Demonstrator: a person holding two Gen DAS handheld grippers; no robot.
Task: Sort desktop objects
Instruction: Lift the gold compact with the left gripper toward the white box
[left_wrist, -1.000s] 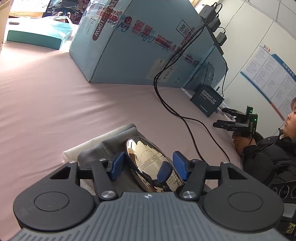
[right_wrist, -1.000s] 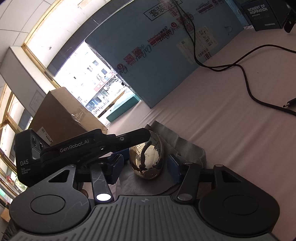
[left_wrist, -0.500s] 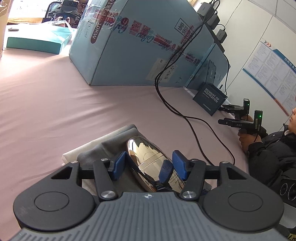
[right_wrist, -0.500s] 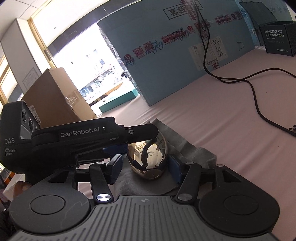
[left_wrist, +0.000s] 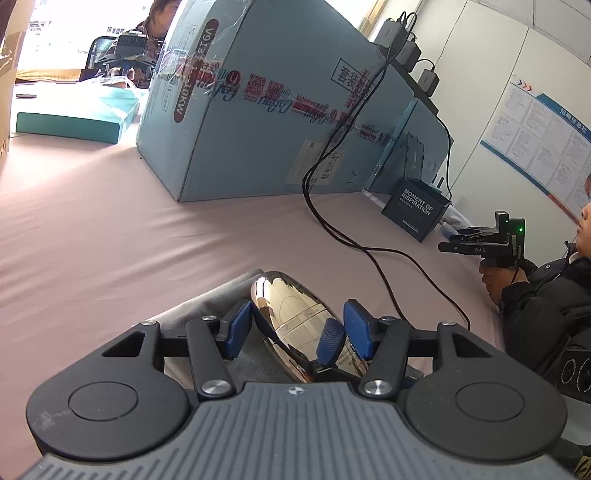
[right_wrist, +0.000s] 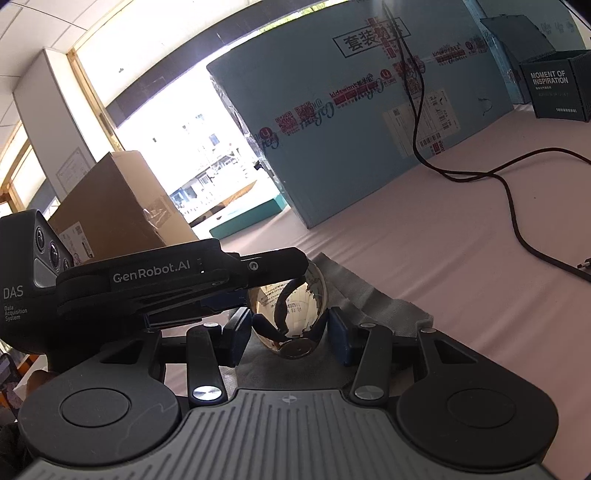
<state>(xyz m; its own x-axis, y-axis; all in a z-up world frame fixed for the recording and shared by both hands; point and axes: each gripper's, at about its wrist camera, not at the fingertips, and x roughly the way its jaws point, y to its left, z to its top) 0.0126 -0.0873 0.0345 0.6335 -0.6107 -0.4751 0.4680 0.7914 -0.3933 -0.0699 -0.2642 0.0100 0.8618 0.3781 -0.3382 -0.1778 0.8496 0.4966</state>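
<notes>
Egg (left_wrist: 299, 325) on cloth (left_wrist: 207, 314) between my fingers; big box (left_wrist: 258, 110) behind; cable (left_wrist: 369, 251) right; small box (left_wrist: 415, 208) far right.

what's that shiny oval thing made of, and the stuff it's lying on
Shiny oval object: likely polished metal or chrome-plated, since it mirrors the room and blue pads sharply.
Grey cloth: soft matte fabric, maybe microfibre or felt; it folds and shows a frayed edge.
</notes>
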